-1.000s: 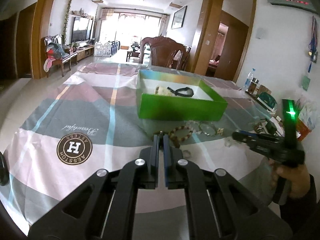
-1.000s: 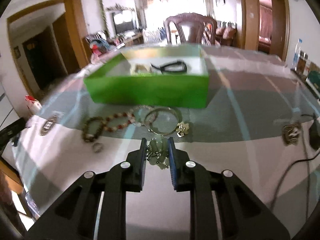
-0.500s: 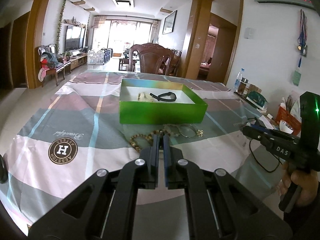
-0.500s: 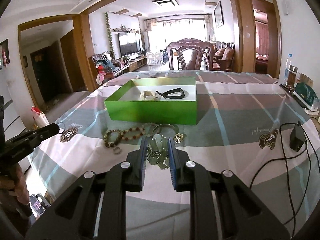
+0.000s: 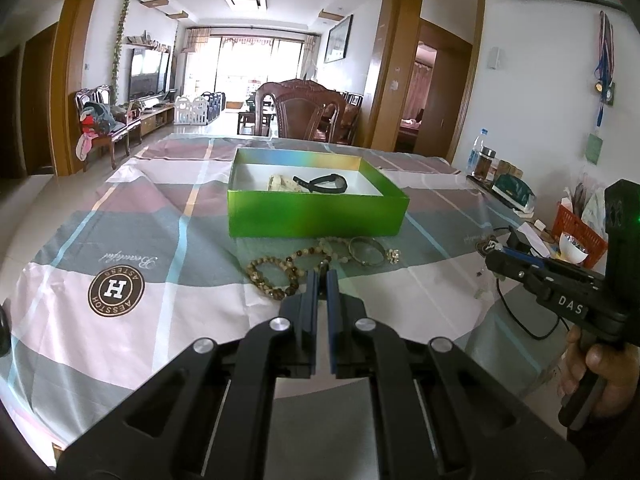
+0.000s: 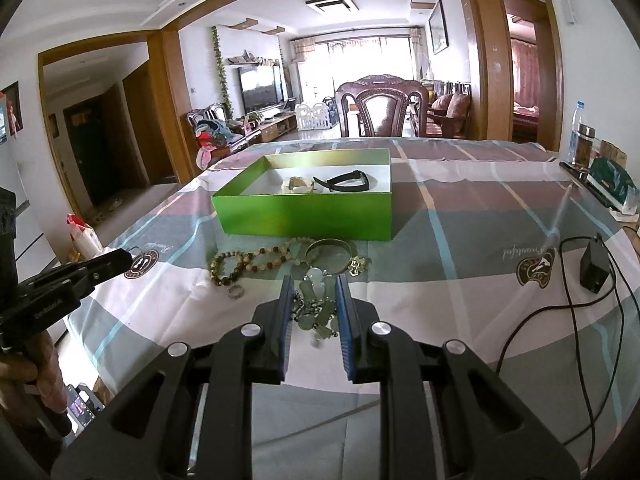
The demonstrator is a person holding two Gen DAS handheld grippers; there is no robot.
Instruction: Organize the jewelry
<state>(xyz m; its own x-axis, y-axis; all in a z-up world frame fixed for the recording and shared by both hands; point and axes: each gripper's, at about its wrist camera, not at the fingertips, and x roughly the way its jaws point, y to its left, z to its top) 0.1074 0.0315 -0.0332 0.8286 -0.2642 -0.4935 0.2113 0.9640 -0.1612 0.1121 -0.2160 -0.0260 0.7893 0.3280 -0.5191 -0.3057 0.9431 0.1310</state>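
Left wrist view: the left hand-held gripper sits with its jaws pressed together, empty, above the checked cloth of the counter. A second ago the green box loomed close; it now lies farther off at 12 o'clock, showing this gripper has drawn back. Inside the box rest a black wristband and a pale bracelet. A beaded bracelet and a metal bangle wait on the cloth just in front of the box. At 3 o'clock, the right hand-held gripper is held clear of the counter by a hand.

Right wrist view: the right hand-held gripper is clamped narrowly on a pale green stone necklace, which hangs bunched between its pads. A second ago the gripper was low beside the pile; it has since risen and pulled back, so the necklace looks lifted free of the counter. The box stands at 12 o'clock, with the bangle, the beads and a small ring lying between. The left hand-held gripper shows at 9 o'clock.

The pickup appears done; carrying the necklace forward over the box wall is likely the next step.
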